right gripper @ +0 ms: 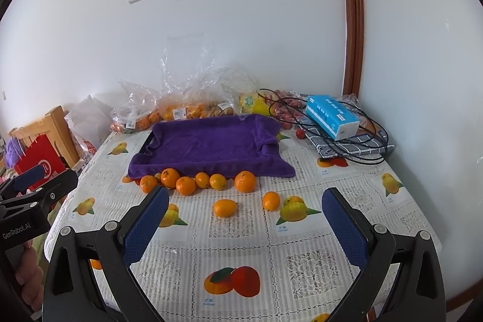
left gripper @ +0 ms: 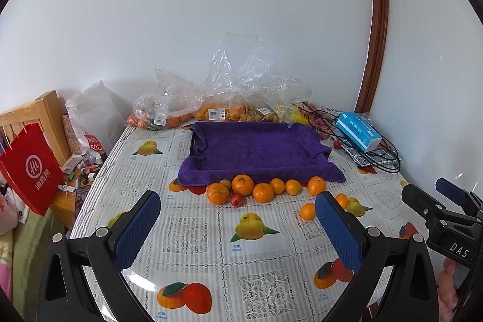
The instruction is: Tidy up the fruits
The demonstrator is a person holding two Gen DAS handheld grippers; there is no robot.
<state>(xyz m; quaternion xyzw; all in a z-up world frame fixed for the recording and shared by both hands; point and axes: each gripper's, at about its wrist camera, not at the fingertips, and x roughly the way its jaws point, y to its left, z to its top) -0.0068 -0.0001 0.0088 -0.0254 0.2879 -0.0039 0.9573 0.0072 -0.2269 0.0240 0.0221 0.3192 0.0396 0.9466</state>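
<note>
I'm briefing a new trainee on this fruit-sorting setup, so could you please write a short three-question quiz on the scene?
1. True or false: the purple-towel tray already holds fruit.
2. Both the left gripper and right gripper are: A) shut on fruit B) open, holding nothing C) shut, holding nothing
3. Fill in: the blue tissue box lies on coiled black ____.

Key
1. False; the oranges sit on the tablecloth in front of it.
2. B
3. cable

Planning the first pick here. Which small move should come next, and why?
Probably ease the right hand-held gripper forward to the nearest loose orange. Both grippers are open and empty, and the purple towel-lined tray holds no fruit yet.
</note>
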